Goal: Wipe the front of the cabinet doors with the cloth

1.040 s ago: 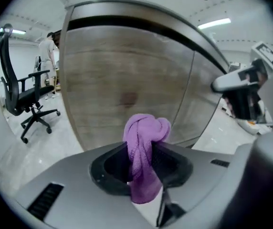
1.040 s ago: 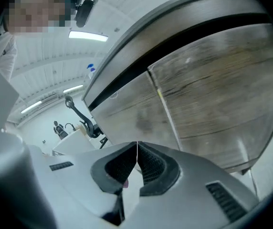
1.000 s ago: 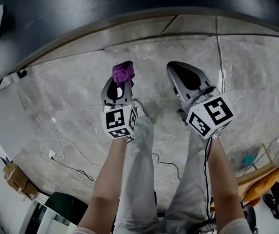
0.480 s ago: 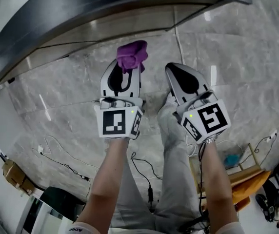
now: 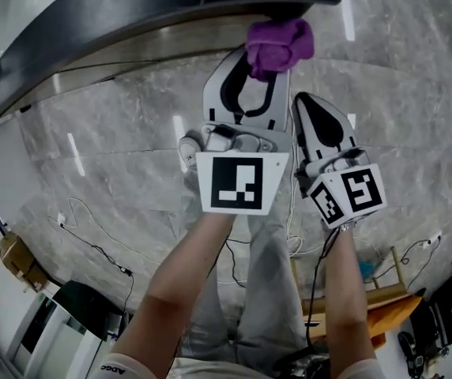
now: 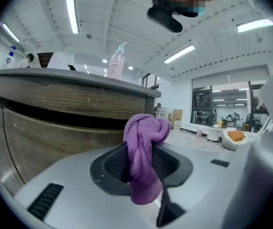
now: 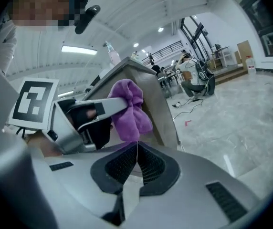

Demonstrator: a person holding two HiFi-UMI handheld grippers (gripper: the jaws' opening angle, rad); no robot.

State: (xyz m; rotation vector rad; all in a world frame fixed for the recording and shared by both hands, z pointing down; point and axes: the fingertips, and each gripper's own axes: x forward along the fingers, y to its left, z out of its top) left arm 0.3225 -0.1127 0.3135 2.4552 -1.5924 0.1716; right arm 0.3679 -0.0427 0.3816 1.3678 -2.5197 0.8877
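A bunched purple cloth (image 5: 280, 44) is clamped in my left gripper (image 5: 258, 73), which is shut on it and raised close to the counter's dark edge (image 5: 131, 14). In the left gripper view the cloth (image 6: 143, 156) hangs between the jaws, with the wood-grain cabinet front (image 6: 55, 132) just ahead on the left. My right gripper (image 5: 314, 110) sits beside the left one, lower and to its right, its jaws shut with nothing between them. In the right gripper view the cloth (image 7: 129, 109) and the left gripper (image 7: 79, 120) show ahead, by the cabinet's corner (image 7: 158, 104).
A bottle (image 6: 116, 61) stands on the countertop (image 6: 69, 75). The floor is grey marble (image 5: 92, 156) with cables (image 5: 92, 247) trailing across it. An orange chair (image 5: 384, 306) stands at lower right and a dark bin (image 5: 84, 310) at lower left.
My left gripper has moved up and to the right with the cloth, up to the counter's edge. The right gripper stayed close beside it, shifting little.
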